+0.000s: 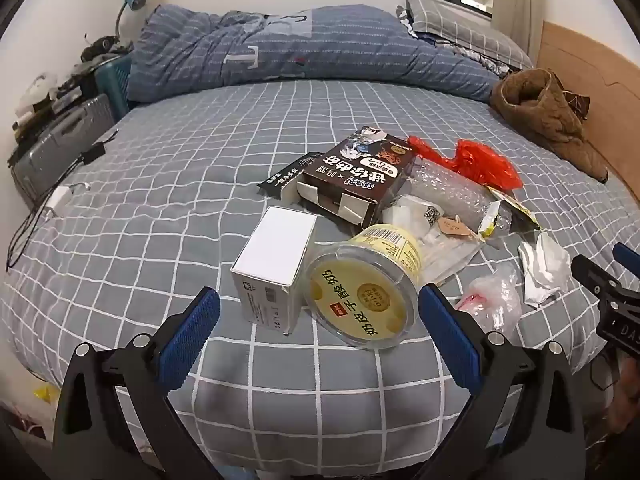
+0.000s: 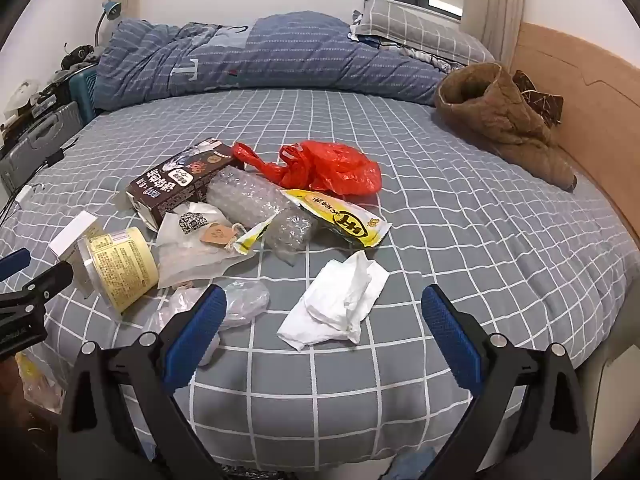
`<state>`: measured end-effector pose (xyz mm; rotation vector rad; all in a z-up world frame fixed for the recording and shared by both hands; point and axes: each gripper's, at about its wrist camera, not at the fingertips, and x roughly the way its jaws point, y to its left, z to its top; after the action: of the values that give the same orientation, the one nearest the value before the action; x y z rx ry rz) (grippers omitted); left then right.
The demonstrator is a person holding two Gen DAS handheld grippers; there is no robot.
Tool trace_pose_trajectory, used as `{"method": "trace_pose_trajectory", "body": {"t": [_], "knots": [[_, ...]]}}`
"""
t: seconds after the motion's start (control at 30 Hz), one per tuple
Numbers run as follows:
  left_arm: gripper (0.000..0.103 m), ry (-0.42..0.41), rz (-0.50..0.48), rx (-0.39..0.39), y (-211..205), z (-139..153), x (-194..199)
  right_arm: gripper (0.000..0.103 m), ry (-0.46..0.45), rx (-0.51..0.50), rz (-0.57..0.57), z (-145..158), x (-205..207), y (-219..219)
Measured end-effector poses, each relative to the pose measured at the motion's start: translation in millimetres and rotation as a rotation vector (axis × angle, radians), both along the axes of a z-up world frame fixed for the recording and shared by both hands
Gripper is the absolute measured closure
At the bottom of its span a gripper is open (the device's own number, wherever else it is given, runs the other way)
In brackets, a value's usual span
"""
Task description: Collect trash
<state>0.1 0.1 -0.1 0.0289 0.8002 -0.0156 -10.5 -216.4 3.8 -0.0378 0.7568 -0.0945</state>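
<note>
Both my tongs, the left gripper (image 1: 319, 316) and the right gripper (image 2: 324, 320), are spread wide and hold nothing. I should lower the right one over the near crumpled white tissue (image 2: 338, 306) and pinch its raised middle.

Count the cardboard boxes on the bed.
2. White box lies nearest the left gripper, touching the yellow tub. Brown printed box, end flaps open, lies behind it. Others could be hidden under the wrappers.

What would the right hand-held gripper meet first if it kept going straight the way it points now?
Most likely the crumpled white tissue on the checked bedsheet. It lies between the right hand-held gripper's open fingers, just ahead of them, with nothing in between. Depth is hard to judge through the fisheye, so it may touch the sheet first.
</note>
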Motion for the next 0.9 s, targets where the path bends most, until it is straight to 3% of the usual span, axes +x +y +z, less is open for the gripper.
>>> {"method": "trace_pose_trajectory", "body": {"t": [0.43, 0.9], "knots": [[0.006, 0.006, 0.031, 0.006, 3, 4, -2, 0.009, 0.021, -0.007, -0.017, 5, -1, 11], [0.006, 0.007, 0.022, 0.011, 0, 16, -20, 0.009, 0.008, 0.038, -0.036, 21, -24, -6]]}}
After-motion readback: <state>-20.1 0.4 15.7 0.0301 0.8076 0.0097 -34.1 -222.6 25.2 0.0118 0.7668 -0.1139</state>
